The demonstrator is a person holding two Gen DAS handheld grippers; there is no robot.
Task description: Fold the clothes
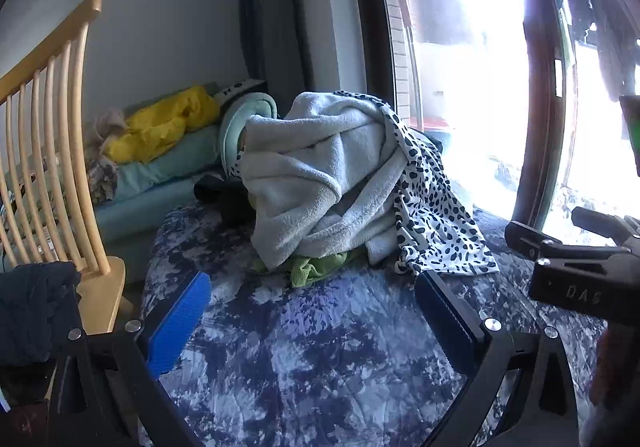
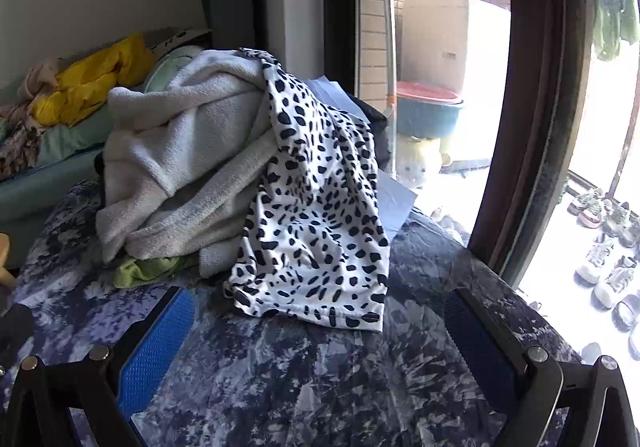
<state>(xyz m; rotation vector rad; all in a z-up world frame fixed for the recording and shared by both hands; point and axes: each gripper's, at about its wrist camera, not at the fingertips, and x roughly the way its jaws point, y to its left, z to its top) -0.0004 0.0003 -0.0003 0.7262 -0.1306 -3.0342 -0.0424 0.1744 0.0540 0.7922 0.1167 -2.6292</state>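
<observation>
A heap of clothes sits on a blue and white mottled table cover (image 1: 320,347). On top lies a pale grey fleece garment (image 1: 316,171), with a white cloth with black spots (image 1: 432,215) draped down its right side and a green cloth (image 1: 316,267) under it. In the right wrist view the spotted cloth (image 2: 320,223) hangs in front, the grey fleece (image 2: 188,151) to its left. My left gripper (image 1: 316,311) is open and empty, short of the heap. My right gripper (image 2: 320,331) is open and empty, just before the spotted cloth's hem.
A wooden chair (image 1: 60,151) stands at the left, dark cloth on it. Yellow and teal bedding (image 1: 160,127) lies behind. A glass door with a dark frame (image 2: 536,127) is at the right, shoes (image 2: 604,255) outside. The right gripper's body (image 1: 580,267) shows at the right in the left wrist view.
</observation>
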